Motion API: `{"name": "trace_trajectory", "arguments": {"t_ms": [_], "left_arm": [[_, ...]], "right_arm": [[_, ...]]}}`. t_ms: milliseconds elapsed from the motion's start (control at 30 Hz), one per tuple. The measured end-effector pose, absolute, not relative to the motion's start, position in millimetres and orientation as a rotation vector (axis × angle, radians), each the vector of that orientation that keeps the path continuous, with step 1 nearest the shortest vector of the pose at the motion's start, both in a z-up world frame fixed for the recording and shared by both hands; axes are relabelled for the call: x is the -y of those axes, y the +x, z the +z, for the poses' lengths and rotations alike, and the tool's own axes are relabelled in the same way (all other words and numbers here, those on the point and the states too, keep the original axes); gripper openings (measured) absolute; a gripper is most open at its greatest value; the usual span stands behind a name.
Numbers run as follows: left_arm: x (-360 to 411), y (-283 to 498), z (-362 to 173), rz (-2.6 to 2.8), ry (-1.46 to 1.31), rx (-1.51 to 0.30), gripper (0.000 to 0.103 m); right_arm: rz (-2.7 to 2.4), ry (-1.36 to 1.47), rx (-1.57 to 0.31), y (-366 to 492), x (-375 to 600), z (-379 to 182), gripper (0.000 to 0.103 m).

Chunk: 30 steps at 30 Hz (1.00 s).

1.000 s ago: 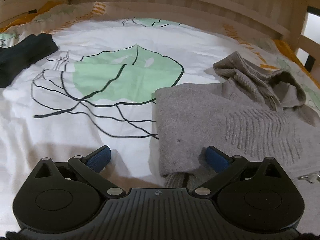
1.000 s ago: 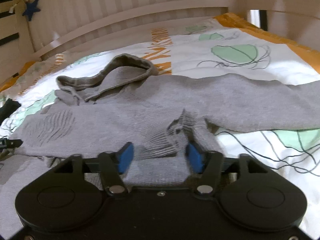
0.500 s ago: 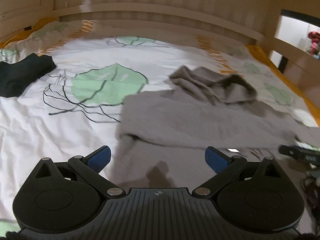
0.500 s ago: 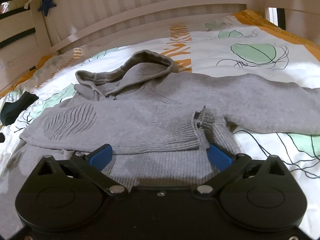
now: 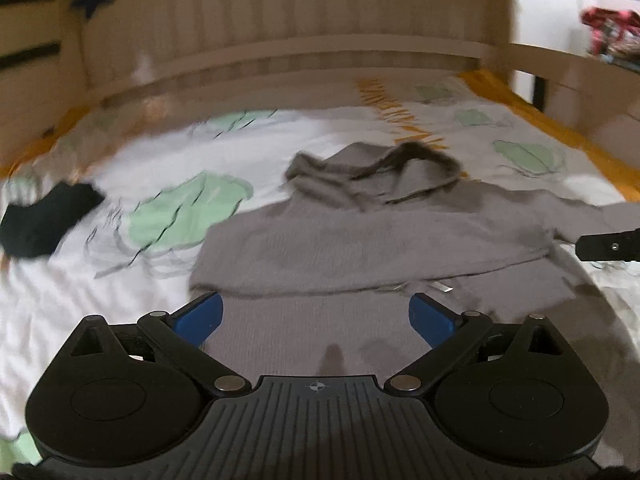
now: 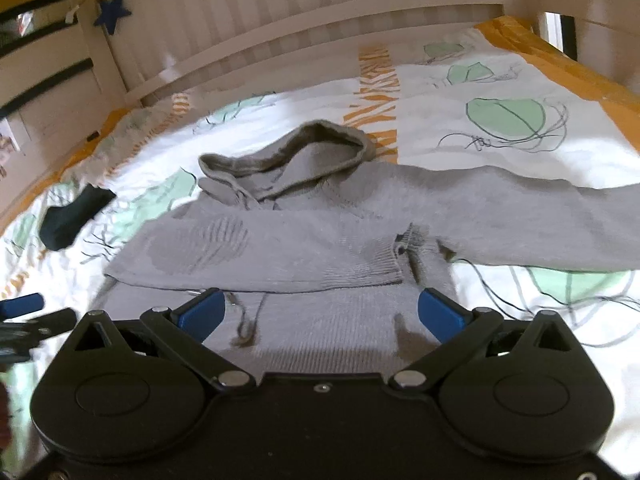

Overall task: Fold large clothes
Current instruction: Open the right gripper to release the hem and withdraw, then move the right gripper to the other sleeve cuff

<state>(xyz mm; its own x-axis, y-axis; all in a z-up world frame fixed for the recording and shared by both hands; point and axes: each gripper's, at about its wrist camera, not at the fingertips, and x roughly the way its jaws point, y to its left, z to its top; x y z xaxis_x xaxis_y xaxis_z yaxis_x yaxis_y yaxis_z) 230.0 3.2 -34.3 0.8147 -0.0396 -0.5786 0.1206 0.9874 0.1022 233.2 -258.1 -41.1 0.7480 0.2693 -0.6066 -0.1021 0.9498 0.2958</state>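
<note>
**Here: hoodie flat on the bed, both grippers empty**

I see the grey hoodie (image 6: 304, 248) lying on the leaf-print duvet (image 6: 500, 92), hood (image 6: 304, 152) toward the slatted headboard (image 6: 280, 12), one sleeve folded across the chest, the other stretched right. My left gripper (image 5: 316, 316) and right gripper (image 6: 320, 312) hang above its hem, jaws spread wide, gripping nothing.

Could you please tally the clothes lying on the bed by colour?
Grey: 1, hoodie
Black: 1, small garment
Total: 2
</note>
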Motion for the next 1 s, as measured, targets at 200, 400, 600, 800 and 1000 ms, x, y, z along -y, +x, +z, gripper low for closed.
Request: {"name": "trace_trajectory", "arguments": {"t_ms": [200,400,600,800,1000], "left_arm": [[32.2,252.4,-33.9,-0.204,0.104,-0.654,0.09],[74.3,279.8,-43.0,-0.244,0.107,-0.683,0.088],[110.9,305.1,-61.5,-0.267,0.154,-0.682,0.088],[141.0,334.6,-80.0,-0.312,0.153,-0.699,0.088],[166.5,364.8,-99.8,-0.299,0.158,-0.738,0.088]], "right_arm": [[0.169,0.316,-0.713,211.9,283.9,-36.7,0.103],[0.125,0.408,-0.716,206.7,306.9,-49.5,0.103],[0.101,0.467,-0.749,212.1,318.8,-65.8,0.103],[0.052,0.473,-0.763,215.1,325.6,-74.6,0.103],[0.026,0.563,-0.764,216.3,340.9,-81.4,0.102]]}}
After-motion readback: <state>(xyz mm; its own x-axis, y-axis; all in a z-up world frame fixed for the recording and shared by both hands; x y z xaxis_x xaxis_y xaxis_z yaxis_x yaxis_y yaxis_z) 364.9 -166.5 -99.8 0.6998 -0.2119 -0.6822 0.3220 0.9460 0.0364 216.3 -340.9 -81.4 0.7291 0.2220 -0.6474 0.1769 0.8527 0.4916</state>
